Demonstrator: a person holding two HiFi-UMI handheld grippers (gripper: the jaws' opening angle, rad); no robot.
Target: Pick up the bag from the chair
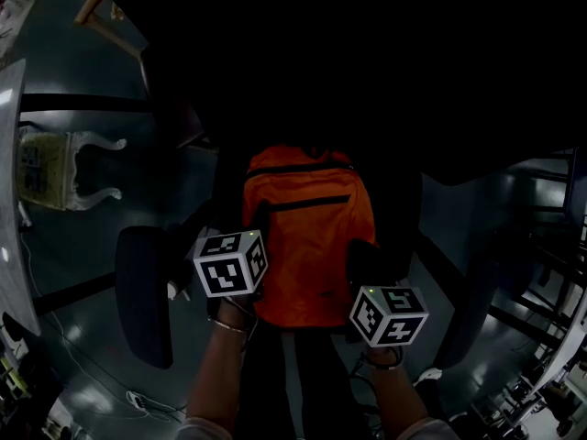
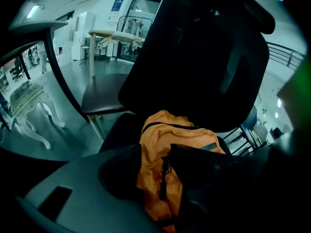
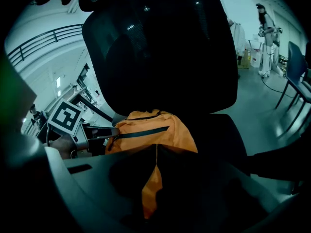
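Observation:
An orange backpack (image 1: 307, 236) with black zippers lies on the seat of a black office chair (image 1: 404, 200), leaning against its backrest (image 2: 204, 57). In the head view, both grippers reach the bag's near edge, the left marker cube (image 1: 229, 262) at its left corner and the right marker cube (image 1: 388, 315) at its right corner. In the left gripper view, my left gripper (image 2: 161, 181) is shut on a fold of orange fabric with a zipper pull. In the right gripper view, my right gripper (image 3: 152, 181) is shut on a thin strip of the bag's fabric.
The chair's left armrest (image 1: 144, 293) sticks out beside my left arm. A white ornate stand (image 1: 64, 168) and a wooden chair (image 2: 104, 89) are off to the left. A person (image 3: 266, 18) and a blue chair (image 3: 297, 67) are far right. Cables (image 1: 138, 400) lie on the floor.

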